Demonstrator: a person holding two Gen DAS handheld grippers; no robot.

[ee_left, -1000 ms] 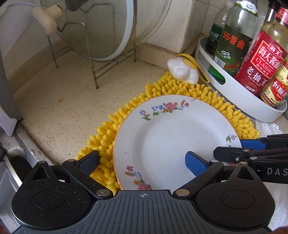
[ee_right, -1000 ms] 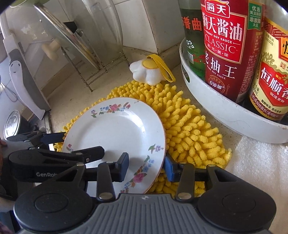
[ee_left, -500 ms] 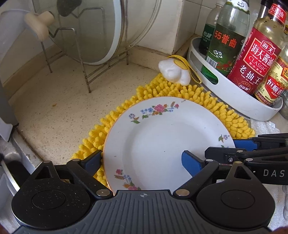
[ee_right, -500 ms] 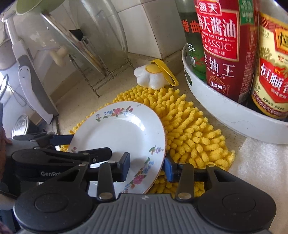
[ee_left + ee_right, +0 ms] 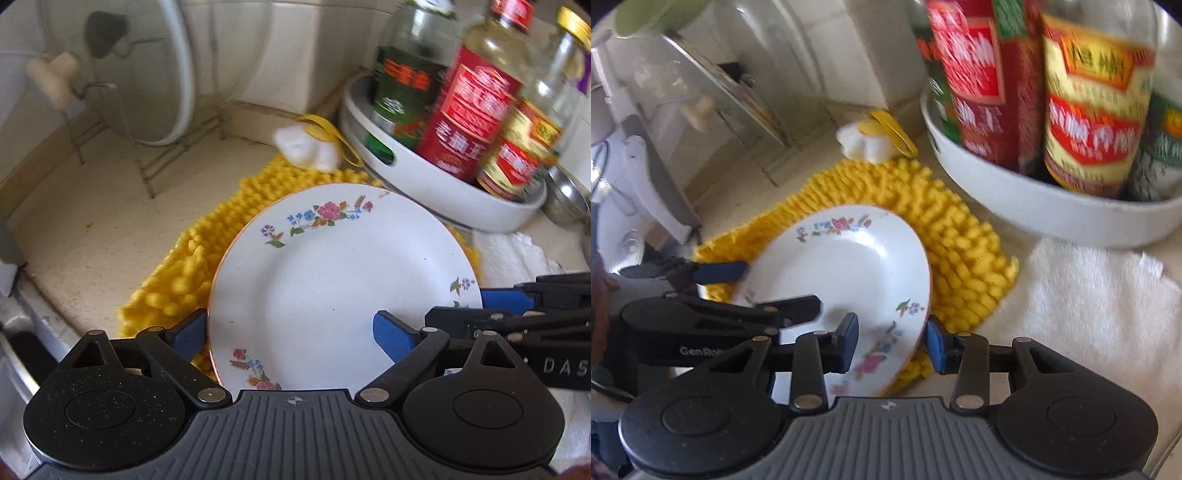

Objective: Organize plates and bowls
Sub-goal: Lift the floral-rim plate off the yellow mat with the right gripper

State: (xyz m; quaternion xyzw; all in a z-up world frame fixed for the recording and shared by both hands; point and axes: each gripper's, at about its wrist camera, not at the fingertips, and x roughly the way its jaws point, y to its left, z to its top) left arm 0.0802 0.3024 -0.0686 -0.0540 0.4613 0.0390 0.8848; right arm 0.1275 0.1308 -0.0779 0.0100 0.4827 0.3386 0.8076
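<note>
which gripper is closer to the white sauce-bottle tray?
Right. The right gripper straddles the plate rim on the side facing the tray; the left gripper straddles the opposite rim, farther off.

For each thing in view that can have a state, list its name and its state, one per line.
Floral plate: tilted, one edge raised off the yellow mat.
Left gripper: open, fingers straddling the plate's rim.
Right gripper: around the plate's edge, grip unclear.
Glass lid: upright in rack.
Sauce bottles: upright in tray.

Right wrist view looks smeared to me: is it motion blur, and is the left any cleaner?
Right wrist: bottle labels smeared unreadable, plate rim soft, likely motion blur. Left wrist: plate flowers crisp, only the bottles and the yellow mat blurred.
</note>
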